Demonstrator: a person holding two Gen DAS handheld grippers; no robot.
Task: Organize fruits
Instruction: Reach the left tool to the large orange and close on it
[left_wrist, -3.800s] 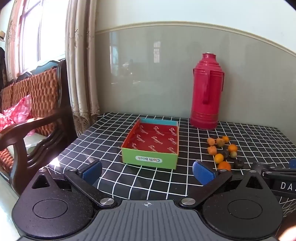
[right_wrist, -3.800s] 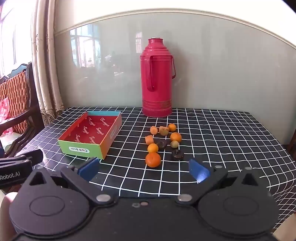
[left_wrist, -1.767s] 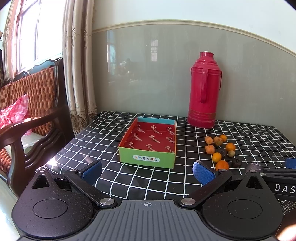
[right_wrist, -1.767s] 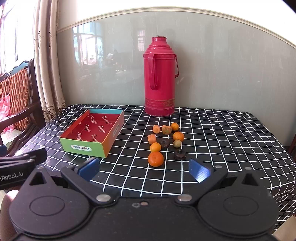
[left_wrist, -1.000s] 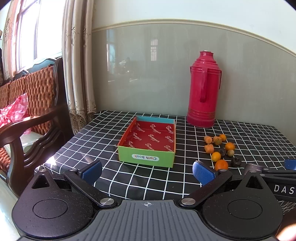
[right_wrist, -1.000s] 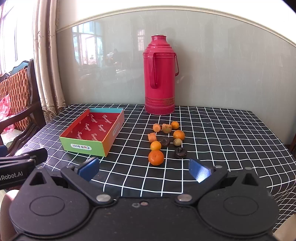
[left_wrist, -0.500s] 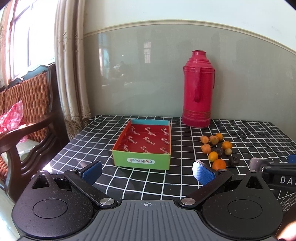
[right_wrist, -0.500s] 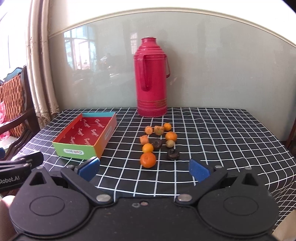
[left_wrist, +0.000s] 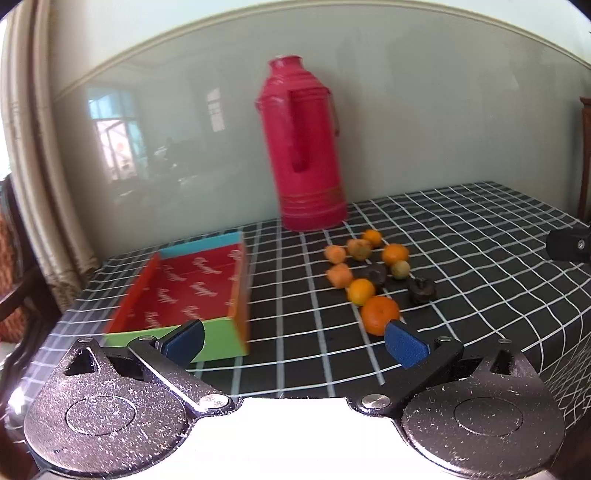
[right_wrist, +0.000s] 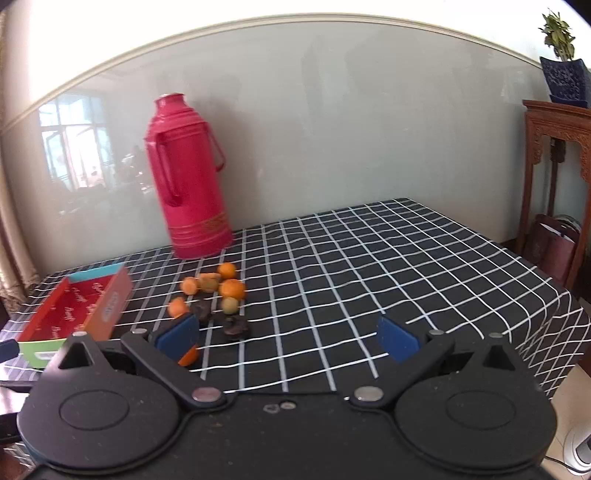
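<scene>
Several small fruits lie in a cluster on the black checked tablecloth: a large orange (left_wrist: 380, 314), smaller orange ones (left_wrist: 360, 291) and dark wrinkled ones (left_wrist: 422, 290). Left of them is a shallow box (left_wrist: 192, 291) with a red inside and a green front, nothing in it. My left gripper (left_wrist: 294, 341) is open, low over the table's near edge, facing the gap between box and fruits. My right gripper (right_wrist: 287, 338) is open too, with nothing between its fingers. In its view the fruit cluster (right_wrist: 227, 288) sits ahead to the left, the large orange (right_wrist: 190, 356) half hidden behind its left finger, the box (right_wrist: 74, 314) further left.
A tall red thermos (left_wrist: 306, 162) stands at the back by the wall behind the fruits. Right of the table is a carved wooden stand (right_wrist: 554, 125) carrying a blue plant pot (right_wrist: 563, 79). A curtain (left_wrist: 29, 155) hangs at the left.
Both views have swung to the right and come closer to the table. The box and fruits now sit further left in the right wrist view. Both grippers stay open and nothing was picked up.
</scene>
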